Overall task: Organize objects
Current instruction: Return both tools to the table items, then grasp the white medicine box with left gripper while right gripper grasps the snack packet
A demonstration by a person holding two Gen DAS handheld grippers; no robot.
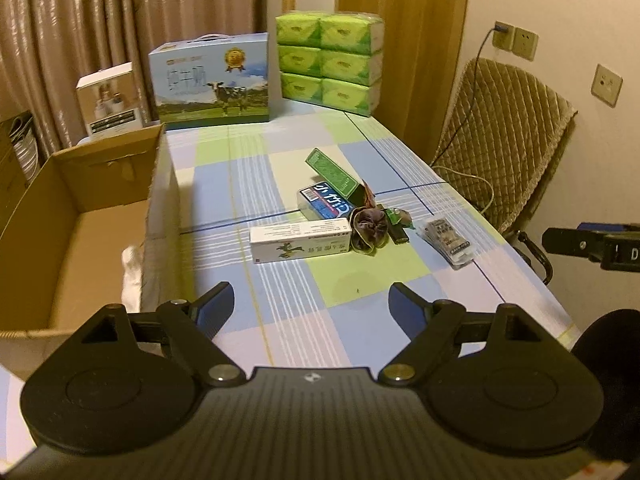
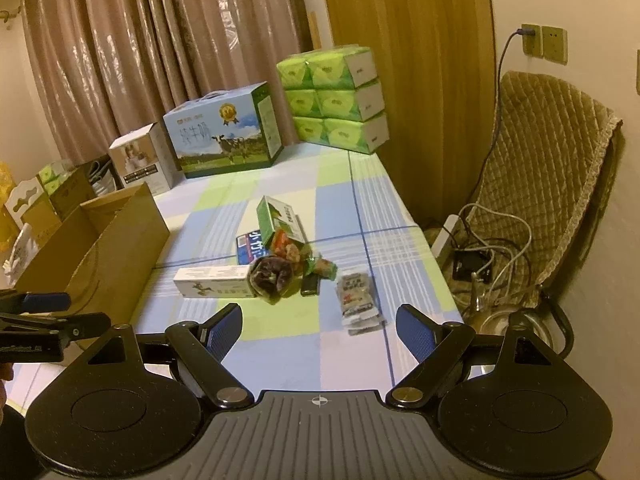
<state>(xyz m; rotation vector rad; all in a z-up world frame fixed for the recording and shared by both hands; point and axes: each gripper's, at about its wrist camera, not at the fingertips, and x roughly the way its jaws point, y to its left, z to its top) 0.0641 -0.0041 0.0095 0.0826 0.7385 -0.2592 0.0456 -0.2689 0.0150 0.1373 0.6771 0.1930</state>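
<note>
A small pile lies mid-table: a long white box (image 1: 300, 240) (image 2: 214, 282), a blue box (image 1: 326, 202) (image 2: 250, 248), a green box (image 1: 332, 174) (image 2: 280, 220), a dark round wrapper (image 1: 370, 229) (image 2: 270, 276), a small black item (image 1: 398, 234) (image 2: 310, 285), and a clear snack packet (image 1: 446, 242) (image 2: 358, 304). An open cardboard box (image 1: 80, 224) (image 2: 100, 240) stands at the left. My left gripper (image 1: 310, 300) is open and empty, hovering near the pile's front. My right gripper (image 2: 320, 324) is open and empty, just before the snack packet.
The checked tablecloth (image 1: 360, 320) covers the table. At the back stand a milk carton case (image 1: 212, 80), a white box (image 1: 110, 98) and stacked green tissue packs (image 1: 330, 64). A padded chair (image 1: 504, 140) with cables stands off the right edge. Curtains hang behind.
</note>
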